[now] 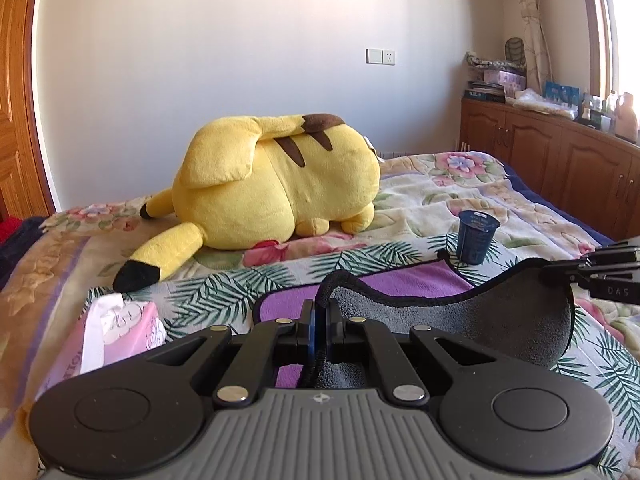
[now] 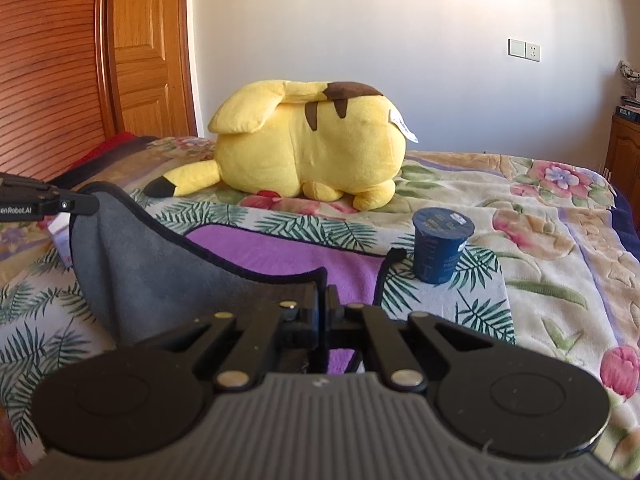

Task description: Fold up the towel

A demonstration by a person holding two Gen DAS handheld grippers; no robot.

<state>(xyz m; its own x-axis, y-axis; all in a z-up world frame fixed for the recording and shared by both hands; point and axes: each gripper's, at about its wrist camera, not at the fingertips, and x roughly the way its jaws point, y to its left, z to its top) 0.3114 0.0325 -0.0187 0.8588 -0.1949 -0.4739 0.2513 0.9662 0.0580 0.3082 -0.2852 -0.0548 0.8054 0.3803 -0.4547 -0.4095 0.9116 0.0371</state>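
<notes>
The towel is purple on one face (image 1: 396, 284) and grey on the other (image 1: 500, 316), with a dark hem. It lies on the bed, its near edge lifted off the bedspread. My left gripper (image 1: 319, 320) is shut on the near left corner, and it shows at the left of the right wrist view (image 2: 86, 204). My right gripper (image 2: 322, 312) is shut on the near right corner, and it shows at the right of the left wrist view (image 1: 560, 274). The grey side (image 2: 152, 272) sags between them over the purple side (image 2: 304, 256).
A dark blue cup (image 1: 477, 236) (image 2: 440, 250) stands upright beside the towel's far right corner. A big yellow plush (image 1: 276, 188) (image 2: 308, 148) lies farther back. A pink tissue pack (image 1: 116, 332) lies near left. Wooden cabinets (image 1: 560, 156) line the right.
</notes>
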